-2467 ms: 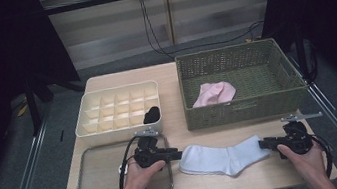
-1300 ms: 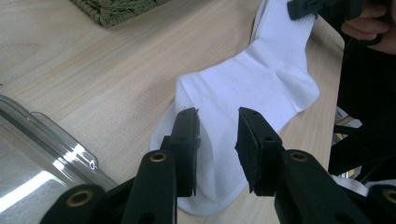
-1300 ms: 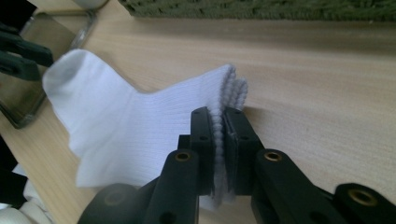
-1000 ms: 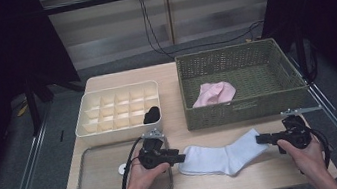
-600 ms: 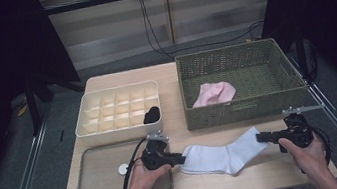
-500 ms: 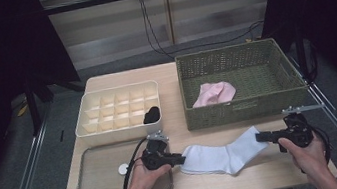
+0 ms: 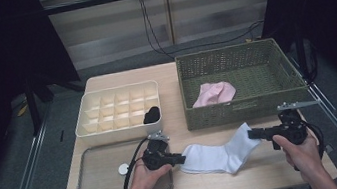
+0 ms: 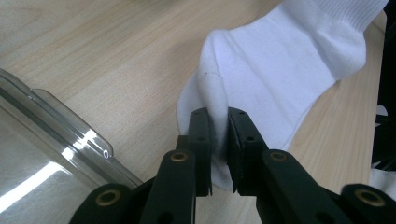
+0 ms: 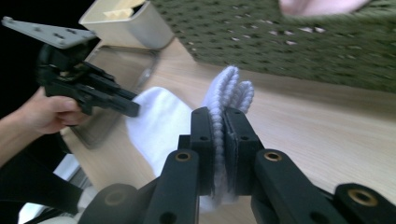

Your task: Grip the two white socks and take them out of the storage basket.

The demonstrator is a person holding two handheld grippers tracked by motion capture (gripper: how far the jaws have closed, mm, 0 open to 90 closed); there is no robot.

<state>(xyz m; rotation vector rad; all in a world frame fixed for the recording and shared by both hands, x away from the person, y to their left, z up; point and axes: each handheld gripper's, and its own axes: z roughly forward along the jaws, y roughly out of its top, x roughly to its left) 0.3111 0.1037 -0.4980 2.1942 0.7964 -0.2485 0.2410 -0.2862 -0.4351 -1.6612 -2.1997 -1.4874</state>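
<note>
A white sock [image 7: 216, 157] lies flat on the wooden table between my two grippers. My left gripper [image 7: 182, 159] is at its toe end; its jaws have just been closing, and in the left gripper view the pads pinch a fold of the sock [image 8: 280, 70] between them [image 8: 219, 114]. My right gripper [image 7: 251, 133] is shut on the ribbed cuff, which stands up between its jaws [image 9: 219, 114] in the right gripper view. The cuff end is raised a little off the table. The left gripper [image 9: 130, 108] also shows there, at the sock's far end.
A green wicker basket [image 7: 244, 108] holding a pink cloth [image 7: 214, 92] stands behind the sock. A cream divided box [image 7: 115, 90] with a black item [image 7: 151, 115] sits at the back left. A metal tray [image 7: 95, 158] with a small white disc [image 7: 123, 169] lies under the left hand.
The left gripper's jaws have closed onto the sock's toe. The right gripper has lifted slightly, raising the cuff end toward the basket.
</note>
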